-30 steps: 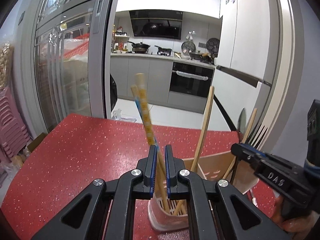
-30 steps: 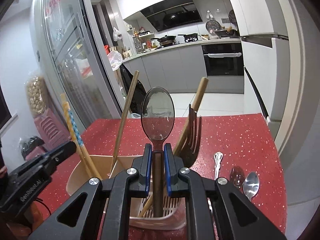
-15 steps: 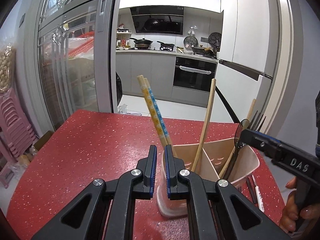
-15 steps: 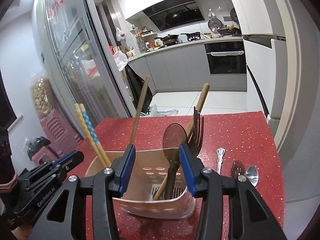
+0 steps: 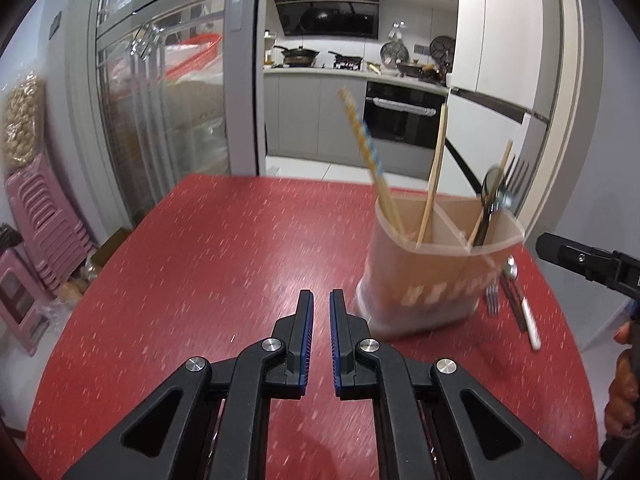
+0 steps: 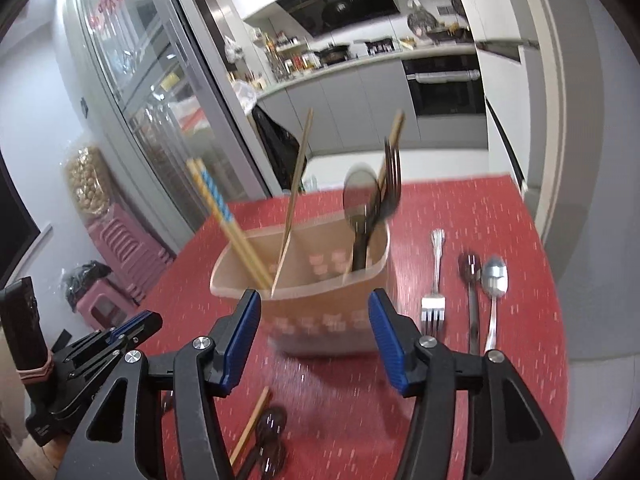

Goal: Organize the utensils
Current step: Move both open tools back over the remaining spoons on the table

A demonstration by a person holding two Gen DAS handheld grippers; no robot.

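A: On the red speckled tabletop [image 5: 224, 264], where did the beige divided plastic utensil caddy [image 6: 320, 300] stand?

B: Upright, holding patterned chopsticks [image 6: 224, 220], a dark spoon [image 6: 360, 204] and a fork. A steel fork [image 6: 434, 288] and a steel spoon [image 6: 494, 292] lay just right of it.

A: Grippers?

B: Right gripper [image 6: 314, 340] jaws were opening, nothing between them. Left gripper [image 5: 320, 344] was clenched, empty.

right tool [image 6: 314, 334] released spoon [image 6: 360, 216], both withdrawn
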